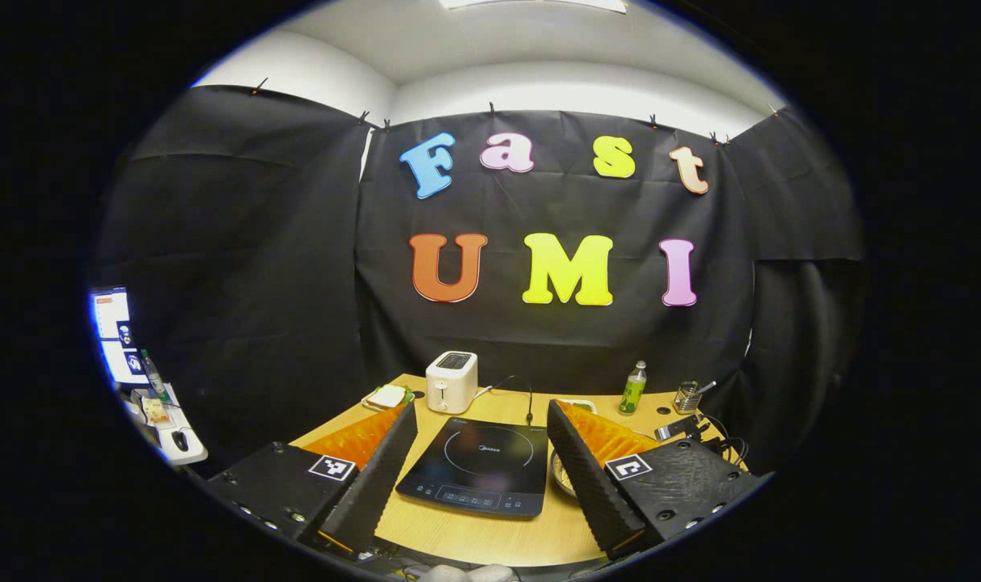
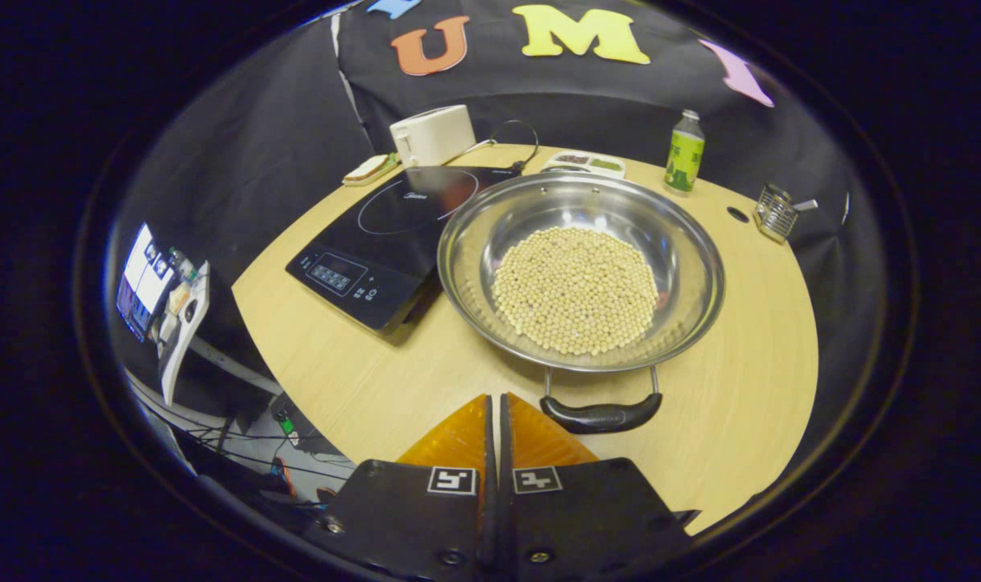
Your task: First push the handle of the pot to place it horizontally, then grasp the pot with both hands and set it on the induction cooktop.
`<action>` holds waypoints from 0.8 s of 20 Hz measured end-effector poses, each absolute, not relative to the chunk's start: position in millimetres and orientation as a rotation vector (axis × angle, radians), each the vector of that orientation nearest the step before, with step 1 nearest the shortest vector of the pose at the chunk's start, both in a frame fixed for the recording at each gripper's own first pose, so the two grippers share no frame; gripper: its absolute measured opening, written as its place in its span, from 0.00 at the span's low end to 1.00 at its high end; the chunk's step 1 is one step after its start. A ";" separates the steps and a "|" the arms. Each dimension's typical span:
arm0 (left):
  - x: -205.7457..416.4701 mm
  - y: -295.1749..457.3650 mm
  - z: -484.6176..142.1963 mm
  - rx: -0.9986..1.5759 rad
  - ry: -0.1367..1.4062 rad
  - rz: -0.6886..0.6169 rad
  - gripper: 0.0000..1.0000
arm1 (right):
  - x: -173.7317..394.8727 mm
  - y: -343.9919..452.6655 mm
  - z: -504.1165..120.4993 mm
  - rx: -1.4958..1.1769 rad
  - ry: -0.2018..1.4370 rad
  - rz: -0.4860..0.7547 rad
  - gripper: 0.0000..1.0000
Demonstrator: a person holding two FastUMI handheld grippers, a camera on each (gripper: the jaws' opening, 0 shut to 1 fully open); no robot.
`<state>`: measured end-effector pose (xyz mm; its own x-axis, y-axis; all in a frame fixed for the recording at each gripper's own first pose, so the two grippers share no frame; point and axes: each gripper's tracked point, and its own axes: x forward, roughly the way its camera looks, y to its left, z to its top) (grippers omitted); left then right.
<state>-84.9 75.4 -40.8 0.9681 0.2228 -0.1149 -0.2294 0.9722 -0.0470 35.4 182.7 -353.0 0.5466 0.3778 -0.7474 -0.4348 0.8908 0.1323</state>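
In the left gripper view, the left tongs [image 1: 482,420] stand wide open with nothing between the fingers, held above the near edge of the pale wooden tabletop [image 1: 490,537]. Between the fingers lies the flat black induction cooktop [image 1: 478,466], its control strip toward the camera. Just beside its right edge, a sliver of the shiny steel pot [image 1: 560,475] shows behind the right finger. Farther back stand a white toaster [image 1: 451,381], a plate with a sandwich [image 1: 386,397] just to its left, a green bottle [image 1: 633,388] and a small wire-mesh holder [image 1: 687,398].

In the right gripper view, the right tongs [image 2: 496,412] are closed, the fingers pressed together with nothing held. Their tips sit just beside the left end of the pot's black near handle [image 2: 601,415], apart from it; the handle lies low and roughly level. The wide, shallow pot [image 2: 581,271] rests on the tabletop [image 2: 741,404], holding a heap of pale round beans [image 2: 575,289]. Its left rim overlaps the right edge of the induction cooktop [image 2: 377,234]. Behind are the toaster [image 2: 432,135], the green bottle [image 2: 684,152], the mesh holder [image 2: 775,212] and a small tray of food [image 2: 585,162].
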 end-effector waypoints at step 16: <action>-44.2 39.1 -45.7 -0.065 0.121 0.204 0.96 | 71.8 106.6 -352.3 0.017 0.879 0.400 0.01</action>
